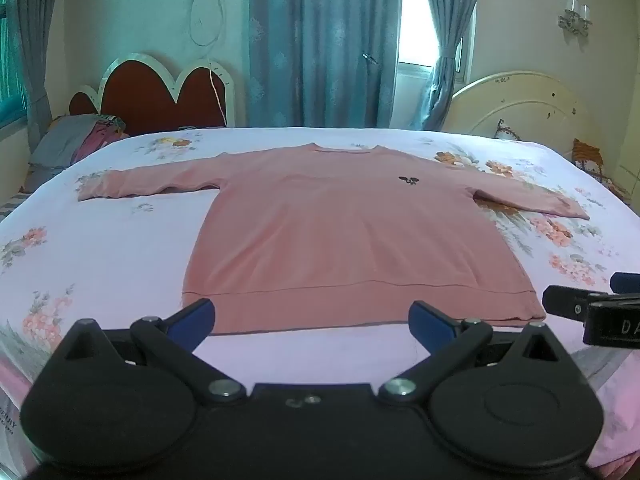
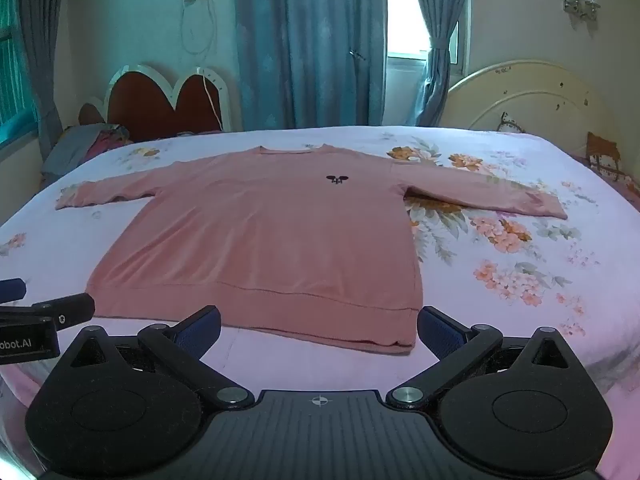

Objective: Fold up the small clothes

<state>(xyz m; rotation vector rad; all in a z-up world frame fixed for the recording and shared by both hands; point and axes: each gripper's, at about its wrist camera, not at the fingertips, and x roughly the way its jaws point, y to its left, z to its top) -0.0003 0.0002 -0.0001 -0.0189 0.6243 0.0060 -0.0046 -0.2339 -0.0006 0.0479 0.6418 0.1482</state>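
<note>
pink sweater (image 1: pixel 340 232) lies flat on the bed (image 1: pixel 100 248), sleeves out to both sides, neck far, hem near | left gripper (image 1: pixel 312 320) fingers wide apart, empty, by hem's left half | right gripper (image 2: pixel 320 326) fingers wide apart, empty, by hem's right corner | both equally near

Bed (image 1: pixel 120 248) with floral sheet, pink long-sleeved top (image 1: pixel 340 240) spread flat, sleeves out

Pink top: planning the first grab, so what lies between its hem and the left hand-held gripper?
Only bare sheet. The left wrist view shows nothing between the pink top's hem and the open left hand-held gripper.
</note>
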